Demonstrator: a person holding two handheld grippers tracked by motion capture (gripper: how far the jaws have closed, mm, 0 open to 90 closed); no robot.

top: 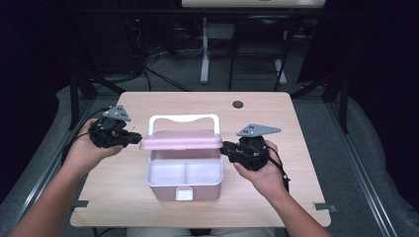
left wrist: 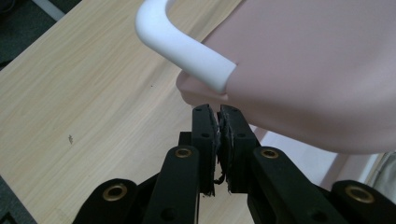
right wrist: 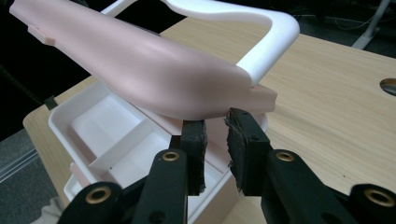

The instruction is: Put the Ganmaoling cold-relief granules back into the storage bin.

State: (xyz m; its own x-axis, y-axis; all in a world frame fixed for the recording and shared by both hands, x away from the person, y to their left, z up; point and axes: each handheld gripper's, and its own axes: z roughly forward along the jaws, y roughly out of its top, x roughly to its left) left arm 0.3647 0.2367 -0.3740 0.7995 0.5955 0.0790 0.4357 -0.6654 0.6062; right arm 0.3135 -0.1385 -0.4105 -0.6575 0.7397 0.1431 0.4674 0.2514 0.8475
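A pale pink plastic storage box (top: 184, 185) with a divided white inner tray sits at the middle of a light wood-grain counter (top: 123, 106), its front latch toward the person. Its pink lid (top: 180, 140) is raised on the rear hinge and hangs roughly level above the open tray, with a white loop carry handle (top: 183, 118) lying behind it.

The lid's long axis runs left to right across the counter, and one hand stands at each short end. The left gripper (top: 134, 139) comes in from the left, level with the lid's left edge. In the left gripper view its jaws stand nearly together with only a thin slit between the pads, just below and in front of the lid's corner (left wrist: 201, 91) where the handle's end meets it; whether the pads pinch a sliver of the rim or merely sit against it cannot be told, as the tips hide the contact.

The right gripper (top: 226, 146) comes in from the right, its tips at the lid's right end. In the right gripper view the jaws stand apart with a clear gap, and the lid's edge (right wrist: 261, 100) rests just above the tips rather than between them, so this gripper holds nothing.

Both hands are about equally near the lid, each at its own end. Any closing of the lid would swing it forward and down toward the person, about the hinge at the back
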